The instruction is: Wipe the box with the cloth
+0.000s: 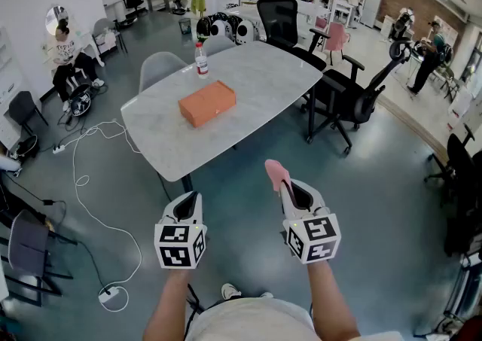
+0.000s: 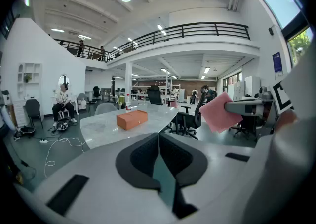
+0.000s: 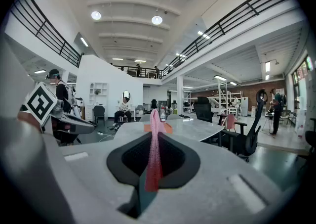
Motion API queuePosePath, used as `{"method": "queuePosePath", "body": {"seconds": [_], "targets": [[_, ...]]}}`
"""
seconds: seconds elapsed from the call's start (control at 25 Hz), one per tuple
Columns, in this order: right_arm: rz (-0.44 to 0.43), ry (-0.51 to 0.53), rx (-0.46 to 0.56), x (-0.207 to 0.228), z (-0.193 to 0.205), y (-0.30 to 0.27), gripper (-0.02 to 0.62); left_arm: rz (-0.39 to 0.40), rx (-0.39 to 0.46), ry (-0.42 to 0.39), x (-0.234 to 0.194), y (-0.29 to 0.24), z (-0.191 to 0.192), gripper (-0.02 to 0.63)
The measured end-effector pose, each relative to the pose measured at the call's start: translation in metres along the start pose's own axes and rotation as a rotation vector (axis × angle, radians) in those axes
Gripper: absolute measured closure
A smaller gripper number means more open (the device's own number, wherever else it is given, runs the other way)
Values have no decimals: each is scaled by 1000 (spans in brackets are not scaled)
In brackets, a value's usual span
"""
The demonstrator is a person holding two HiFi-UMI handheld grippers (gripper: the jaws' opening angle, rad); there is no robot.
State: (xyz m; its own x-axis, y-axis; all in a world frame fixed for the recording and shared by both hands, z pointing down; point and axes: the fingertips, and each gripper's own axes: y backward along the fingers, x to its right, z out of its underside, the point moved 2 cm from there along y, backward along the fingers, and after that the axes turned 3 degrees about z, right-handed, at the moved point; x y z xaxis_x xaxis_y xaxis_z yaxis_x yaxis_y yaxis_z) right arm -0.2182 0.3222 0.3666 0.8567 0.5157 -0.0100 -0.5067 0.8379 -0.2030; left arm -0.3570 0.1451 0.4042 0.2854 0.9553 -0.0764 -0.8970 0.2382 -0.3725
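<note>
1. Your left gripper (image 2: 159,137): jaws pressed together, nothing between them. You hold it low in front of you, over the floor and short of the table (image 1: 173,153).
2. Your right gripper (image 3: 155,136): jaws clamped on the pink cloth (image 1: 277,172). The cloth stands edge-on between them and pokes out past the tips.
3. The two grippers sit side by side, apart from each other, both pointing toward the table's near edge.
4. The orange box (image 1: 207,103) lies flat on the grey tabletop, left of its middle. It is well apart from both grippers and from the cloth.
5. A clear bottle (image 1: 201,59) with a red cap stands upright near the table's far edge, behind the box and not touching it.
6. Black office chairs (image 1: 343,95) stand at the table's right side. A white cable (image 1: 83,181) trails over the floor on its left.
</note>
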Motion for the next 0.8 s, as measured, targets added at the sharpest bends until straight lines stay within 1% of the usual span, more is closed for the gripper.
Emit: {"method": "queuePosePath", "body": {"seconds": [0.48,0.64,0.8], "targets": [[32,5,-21,-4,0,-22,578,78,-7,-21,-14,-30,-10,591],[42,-4,-17,7,-2,-35,578,84,-11,-31,-16,-46,-16,591],[38,-8,-12,27,-1,-56,578,78,-18,-39,-16,-74,-23,591]]}}
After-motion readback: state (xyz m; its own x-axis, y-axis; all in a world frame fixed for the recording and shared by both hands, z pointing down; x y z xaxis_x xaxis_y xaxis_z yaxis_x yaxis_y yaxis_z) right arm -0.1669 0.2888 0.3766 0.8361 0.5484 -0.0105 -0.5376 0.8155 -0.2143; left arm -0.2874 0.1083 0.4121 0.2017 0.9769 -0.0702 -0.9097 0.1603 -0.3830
